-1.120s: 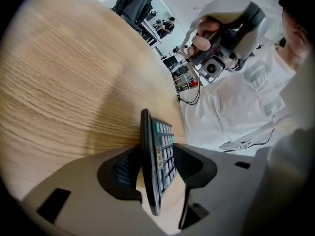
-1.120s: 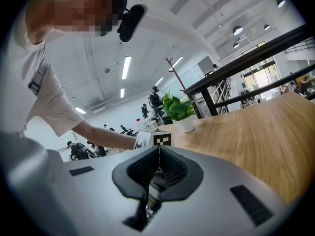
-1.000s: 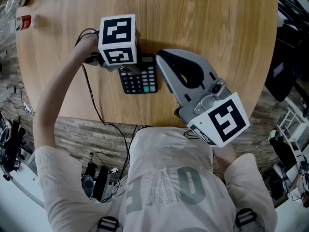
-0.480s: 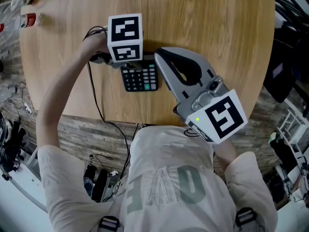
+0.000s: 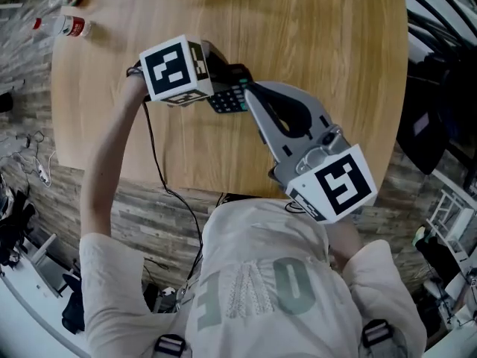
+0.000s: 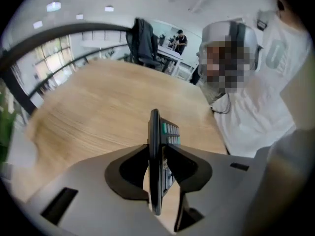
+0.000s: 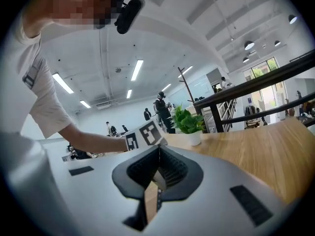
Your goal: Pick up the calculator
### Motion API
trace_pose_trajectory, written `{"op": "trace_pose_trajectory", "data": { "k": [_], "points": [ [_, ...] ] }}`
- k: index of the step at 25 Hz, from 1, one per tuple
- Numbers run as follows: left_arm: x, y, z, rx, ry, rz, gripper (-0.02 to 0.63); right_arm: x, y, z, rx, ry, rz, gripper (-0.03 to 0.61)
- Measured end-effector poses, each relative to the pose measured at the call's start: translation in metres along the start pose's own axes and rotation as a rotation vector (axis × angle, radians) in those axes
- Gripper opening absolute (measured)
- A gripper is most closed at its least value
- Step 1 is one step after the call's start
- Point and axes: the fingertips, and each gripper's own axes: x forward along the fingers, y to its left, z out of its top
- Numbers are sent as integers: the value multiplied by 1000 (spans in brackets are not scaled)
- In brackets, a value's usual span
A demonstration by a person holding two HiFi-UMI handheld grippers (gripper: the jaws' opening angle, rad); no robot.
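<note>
Wooden round table (image 5: 320,43), open office behind it with people standing far off. Left gripper (image 6: 157,149) has its jaws clamped narrow on the calculator (image 6: 155,127). The pads press both faces, and the calculator sits edge-on between them with its keys facing the right-hand jaw. In the head view the calculator (image 5: 229,101) is at the left gripper's tips, tilted, and looks clear of the tabletop. Right gripper (image 7: 159,151) has its jaws together, tips touching, nothing between them. In the head view its nose sits just beside the calculator; can't tell if they touch. The left gripper's marker cube (image 7: 145,136) shows just past the right gripper's tips. Black cable (image 5: 160,170) hangs from the left gripper over the table edge. Small bottle (image 5: 71,25) lies at the far left of the table, well apart from both grippers. Potted plant (image 7: 189,122) stands on the table.
</note>
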Motion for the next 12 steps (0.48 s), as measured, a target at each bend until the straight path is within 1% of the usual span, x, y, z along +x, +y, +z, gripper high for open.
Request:
{"op": "trace_pose_trajectory", "data": {
  "k": [2,4,6,8,9,10,12],
  "points": [
    [-28,17,19,41,-112,245,124,-5,2,8,-25,-27,-13,19],
    [-60,27,36,50,-212,496,124,-11,3,18,-42,-54,-29,20],
    [-99,31,48,23,-298,762,124,-17,6,29,-58,-82,-49,20],
    [-140,27,56,-25,-382,1012,124,-22,8,42,-78,-117,-69,20],
    [-158,21,59,-40,-426,1111,124,-25,10,49,-88,-136,-79,20],
    [-174,12,63,-46,-472,1189,124,-28,12,55,-99,-156,-89,20],
    [-202,-12,67,-59,-561,1312,124,-35,19,66,-118,-191,-103,19]
  ]
}}
